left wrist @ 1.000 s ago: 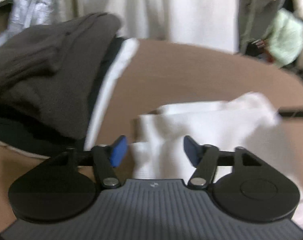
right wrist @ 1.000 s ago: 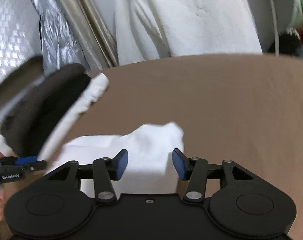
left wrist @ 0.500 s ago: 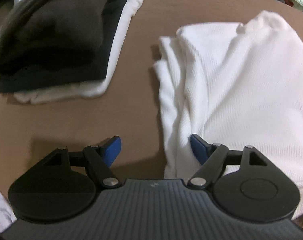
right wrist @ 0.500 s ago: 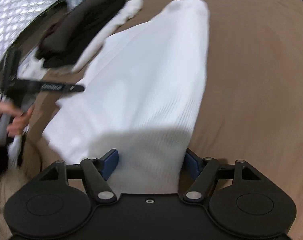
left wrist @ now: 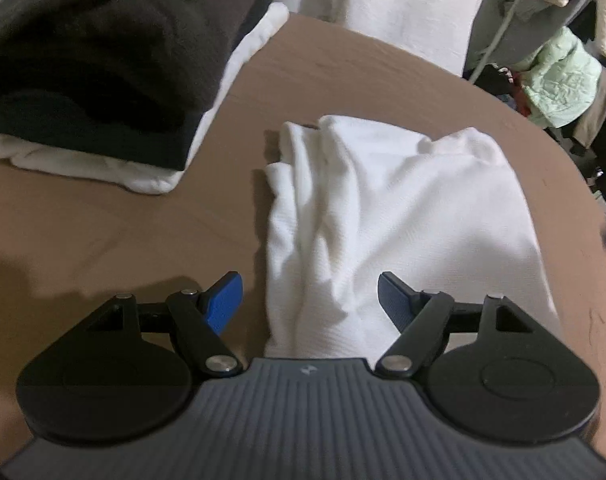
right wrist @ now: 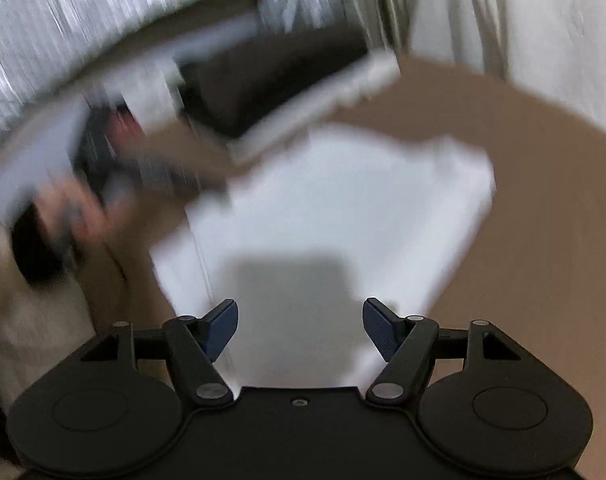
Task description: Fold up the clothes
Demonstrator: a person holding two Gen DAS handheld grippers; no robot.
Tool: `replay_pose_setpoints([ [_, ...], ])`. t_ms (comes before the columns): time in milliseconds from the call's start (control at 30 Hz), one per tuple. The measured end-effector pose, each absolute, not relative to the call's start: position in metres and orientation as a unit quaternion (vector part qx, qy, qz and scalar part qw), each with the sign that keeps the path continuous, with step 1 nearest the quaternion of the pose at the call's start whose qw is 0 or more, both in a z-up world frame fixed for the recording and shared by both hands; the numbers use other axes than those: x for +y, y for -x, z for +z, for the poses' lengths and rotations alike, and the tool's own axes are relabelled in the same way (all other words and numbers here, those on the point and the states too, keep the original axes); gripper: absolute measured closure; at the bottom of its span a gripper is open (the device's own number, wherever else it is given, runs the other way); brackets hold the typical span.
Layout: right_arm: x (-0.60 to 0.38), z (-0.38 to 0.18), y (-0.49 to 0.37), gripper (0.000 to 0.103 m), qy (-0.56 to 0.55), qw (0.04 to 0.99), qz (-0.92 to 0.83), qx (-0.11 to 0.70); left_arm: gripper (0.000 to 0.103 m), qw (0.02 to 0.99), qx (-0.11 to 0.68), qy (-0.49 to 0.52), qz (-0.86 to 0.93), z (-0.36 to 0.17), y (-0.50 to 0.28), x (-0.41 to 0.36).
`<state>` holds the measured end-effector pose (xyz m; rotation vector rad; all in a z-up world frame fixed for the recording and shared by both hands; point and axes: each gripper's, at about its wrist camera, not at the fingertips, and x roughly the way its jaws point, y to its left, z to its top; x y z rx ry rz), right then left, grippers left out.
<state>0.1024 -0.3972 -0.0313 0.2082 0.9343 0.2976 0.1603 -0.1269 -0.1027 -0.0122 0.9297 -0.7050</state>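
White garment [left wrist: 399, 216] lies folded and rumpled on brown table [left wrist: 103, 232], taken as landmark. Stack of folded clothes [left wrist: 103, 60] sits to garment's left, near but apart: dark brown on top, black below, white at bottom. Left gripper [left wrist: 309, 294] jaws wide apart, holding nothing; blue pads [left wrist: 223, 300] straddle garment's near left edge, above it. Right gripper [right wrist: 299, 326] likewise spread wide, empty, over garment's near end [right wrist: 335, 220]. Right wrist view heavily blurred; a hand [right wrist: 75, 208] shows left of garment. Pale cloth [left wrist: 383, 0] hangs beyond table's far edge.
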Motion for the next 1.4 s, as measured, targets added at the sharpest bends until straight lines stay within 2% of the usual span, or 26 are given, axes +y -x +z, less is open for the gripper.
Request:
replay_pose_setpoints([
  [133, -0.401, 0.004, -0.170, 0.027, -0.097, 0.883, 0.152, 0.434, 0.030, 0.823, 0.426, 0.014, -0.375, -0.107, -0.158, -0.131],
  [167, -0.399, 0.002, -0.194, 0.027, -0.109, 0.873, 0.150, 0.450, 0.032, 0.818, 0.431, 0.013, -0.382, -0.114, -0.159, -0.134],
  [200, -0.396, 0.000, -0.219, 0.027, -0.121, 0.864, 0.148, 0.466, 0.039, 0.812, 0.437, 0.012, -0.387, -0.121, -0.161, -0.138],
  [300, -0.380, -0.027, -0.276, 0.027, -0.134, 0.846, 0.153, 0.493, 0.060, 0.795, 0.471, 0.008, -0.382, -0.142, -0.163, -0.141],
  [400, -0.362, -0.069, -0.307, 0.027, -0.161, 0.840, 0.142, 0.498, 0.064, 0.792, 0.469, 0.008, -0.391, -0.148, -0.162, -0.137],
  [467, -0.352, -0.098, -0.315, 0.030, -0.139, 0.841, 0.108, 0.511, 0.065, 0.788, 0.471, 0.022, -0.397, -0.151, -0.164, -0.133],
  [500, -0.348, -0.112, -0.317, 0.047, -0.122, 0.842, 0.081, 0.519, 0.065, 0.785, 0.473, 0.030, -0.398, -0.152, -0.166, -0.131],
  [533, -0.348, -0.120, -0.312, 0.059, -0.117, 0.848, 0.059, 0.513, 0.065, 0.782, 0.477, 0.037, -0.399, -0.153, -0.167, -0.129],
  [600, -0.354, -0.122, -0.296, 0.093, -0.123, 0.864, 0.057, 0.484, 0.065, 0.778, 0.477, 0.043, -0.408, -0.149, -0.164, -0.123],
  [667, -0.365, -0.114, -0.274, 0.094, -0.144, 0.880, 0.050, 0.451, 0.065, 0.773, 0.476, 0.046, -0.418, -0.146, -0.162, -0.121],
  [867, -0.382, -0.092, -0.219, 0.094, -0.150, 0.906, 0.052, 0.392, 0.061, 0.770, 0.480, 0.033, -0.419, -0.146, -0.157, -0.124],
  [900, -0.383, -0.090, -0.214, 0.093, -0.149, 0.908, 0.057, 0.388, 0.063, 0.770, 0.480, 0.033, -0.420, -0.146, -0.156, -0.124],
  [1000, -0.375, -0.088, -0.220, 0.091, -0.143, 0.911, 0.068, 0.382, 0.085, 0.772, 0.465, 0.020, -0.434, -0.141, -0.148, -0.126],
  [1033, -0.371, -0.088, -0.222, 0.089, -0.141, 0.912, 0.072, 0.380, 0.085, 0.774, 0.460, 0.010, -0.436, -0.138, -0.143, -0.127],
  [1067, -0.365, -0.087, -0.230, 0.084, -0.125, 0.910, 0.068, 0.388, 0.085, 0.775, 0.460, 0.000, -0.433, -0.137, -0.140, -0.128],
  [1133, -0.351, -0.087, -0.247, 0.067, -0.094, 0.905, 0.059, 0.410, 0.086, 0.775, 0.473, -0.009, -0.419, -0.140, -0.137, -0.129],
  [1167, -0.344, -0.089, -0.257, 0.047, -0.087, 0.899, 0.057, 0.425, 0.086, 0.774, 0.479, -0.005, -0.414, -0.142, -0.136, -0.127],
  [1200, -0.337, -0.092, -0.267, 0.042, -0.083, 0.894, 0.051, 0.437, 0.086, 0.774, 0.482, 0.000, -0.411, -0.143, -0.135, -0.125],
  [1400, -0.327, -0.118, -0.311, 0.041, -0.072, 0.871, -0.026, 0.486, 0.086, 0.776, 0.483, 0.005, -0.406, -0.144, -0.128, -0.122],
])
